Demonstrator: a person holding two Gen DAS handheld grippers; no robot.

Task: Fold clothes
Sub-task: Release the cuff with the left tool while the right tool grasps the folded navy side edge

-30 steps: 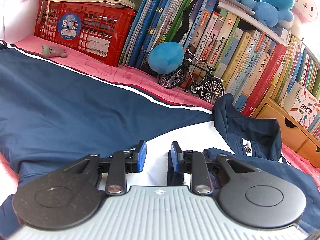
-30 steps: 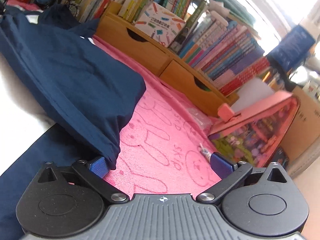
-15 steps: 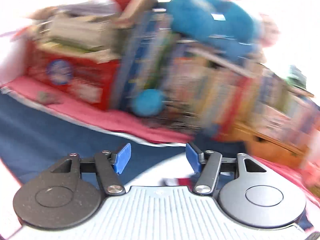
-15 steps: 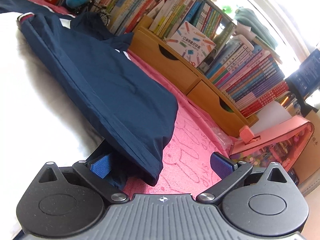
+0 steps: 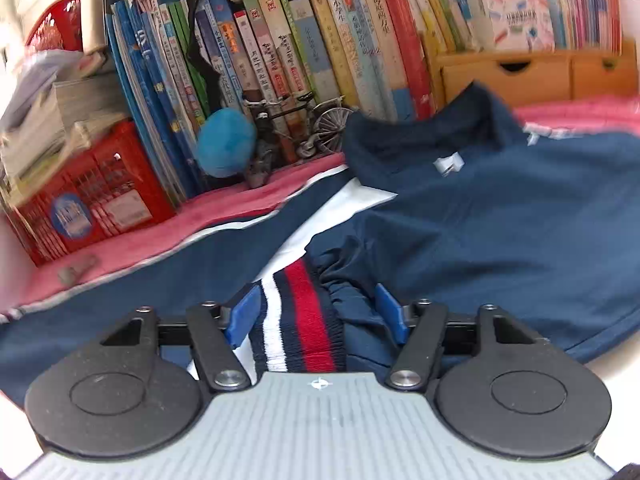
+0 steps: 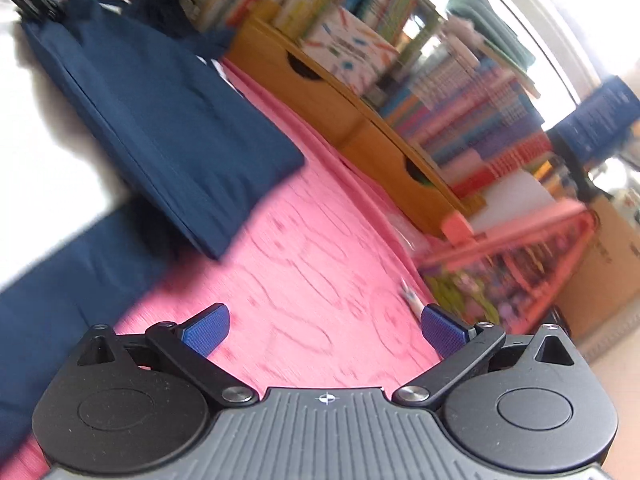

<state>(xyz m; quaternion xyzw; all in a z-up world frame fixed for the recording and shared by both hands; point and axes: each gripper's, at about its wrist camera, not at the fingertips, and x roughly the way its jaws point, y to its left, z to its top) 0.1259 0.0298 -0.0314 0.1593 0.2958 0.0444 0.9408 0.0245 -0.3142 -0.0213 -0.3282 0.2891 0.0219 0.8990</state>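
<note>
The right gripper (image 6: pixel 324 326) hangs with jaws spread wide over bare pink towel (image 6: pixel 320 260); the navy jacket (image 6: pixel 160 120) lies ahead-left, clear of them.

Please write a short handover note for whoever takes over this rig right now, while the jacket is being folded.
Left gripper: open, jaws either side of the striped cuff, not clamped.
Right gripper: open, holding nothing, over the pink cloth.
Jacket: navy and white, spread on the pink cloth in front of the books; one navy sleeve is folded in over the white body, collar toward the books.
Done: one sleeve fold.
Left: probably close on the cuff, finish laying that sleeve, then fold the body.
</note>
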